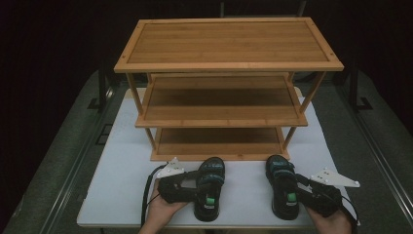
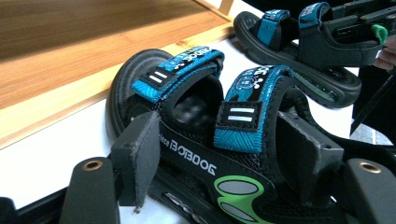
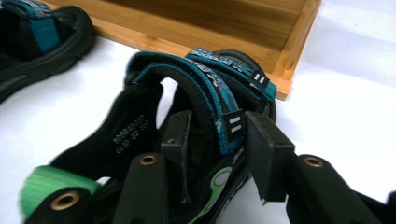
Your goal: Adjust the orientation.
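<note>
The person holds one gripper in each hand at the near edge of the white table [image 1: 122,195], and each gripper is at a black sandal with blue straps.

The left gripper [image 1: 195,187] comes at the left sandal [image 1: 210,187] from its left side. In the left gripper view its jaws stand wide apart, one pad [image 2: 140,154] against the outer side of the sandal and the other beside the blue ankle strap [image 2: 247,116]. The jaws are around the side wall and strap, but I cannot tell if they press it firmly.

The right gripper [image 1: 304,192] comes at the right sandal [image 1: 284,192] from its right side. In the right gripper view the jaws are about half open, with the side wall and the end of a blue strap [image 3: 229,121] between them; the pads look close to it.

Both sandals lie flat on the table, toes pointing to the wooden shoe rack [image 1: 229,66], just in front of its lowest shelf [image 1: 219,144]. The two sandals are well apart from each other.
</note>
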Motion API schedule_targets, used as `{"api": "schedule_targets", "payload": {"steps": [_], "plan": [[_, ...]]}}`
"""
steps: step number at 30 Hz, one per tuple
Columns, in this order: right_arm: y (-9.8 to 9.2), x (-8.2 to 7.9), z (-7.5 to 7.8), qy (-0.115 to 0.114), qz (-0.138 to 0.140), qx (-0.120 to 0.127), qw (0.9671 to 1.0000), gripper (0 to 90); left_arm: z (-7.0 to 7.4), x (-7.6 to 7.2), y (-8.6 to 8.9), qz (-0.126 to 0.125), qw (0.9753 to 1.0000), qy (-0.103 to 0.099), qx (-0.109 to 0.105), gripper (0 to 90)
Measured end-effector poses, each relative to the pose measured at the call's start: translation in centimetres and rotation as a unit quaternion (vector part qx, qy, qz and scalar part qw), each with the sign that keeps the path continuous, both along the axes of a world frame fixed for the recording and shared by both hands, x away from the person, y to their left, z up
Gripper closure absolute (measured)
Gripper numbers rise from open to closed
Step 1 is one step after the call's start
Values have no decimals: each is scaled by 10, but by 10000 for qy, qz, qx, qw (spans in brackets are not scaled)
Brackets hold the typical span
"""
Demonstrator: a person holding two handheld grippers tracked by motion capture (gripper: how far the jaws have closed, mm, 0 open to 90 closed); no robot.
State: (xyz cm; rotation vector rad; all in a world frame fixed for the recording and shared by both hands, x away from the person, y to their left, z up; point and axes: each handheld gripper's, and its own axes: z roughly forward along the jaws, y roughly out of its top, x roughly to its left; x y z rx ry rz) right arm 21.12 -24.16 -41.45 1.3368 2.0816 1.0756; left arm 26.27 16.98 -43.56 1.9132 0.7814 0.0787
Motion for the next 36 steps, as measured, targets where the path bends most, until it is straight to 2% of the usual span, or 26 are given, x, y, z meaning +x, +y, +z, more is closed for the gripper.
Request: {"api": "schedule_targets", "payload": {"steps": [2, 5, 7, 10, 16, 17, 24, 36], "plan": [[-1, 1, -1, 18, -10, 25, 10000, 632, 0, 0, 0, 40, 10000, 11, 15, 364], [0, 0, 0, -37, -35, -108, 9999, 688, 1, 0, 1, 111, 9999, 1, 23, 404], [2, -1, 1, -83, -59, -207, 9997, 711, 2, -1, 1, 136, 9999, -32, 41, 463], [1, -1, 0, -99, -84, -197, 9997, 728, 4, -2, 2, 204, 9997, -124, 99, 550], [1, -1, 1, -129, -110, -236, 9996, 751, 6, -3, 5, 273, 9993, -183, 161, 658], [2, -1, 1, -136, -107, -268, 9995, 759, 7, -4, 5, 294, 9991, -232, 192, 708], [1, -1, 1, -177, -106, -203, 9996, 771, 8, -5, 6, 330, 9983, -380, 294, 762], [2, -3, 3, -251, -3, -180, 9995, 786, 7, -5, 9, 406, 9984, -339, 200, 779]]}}
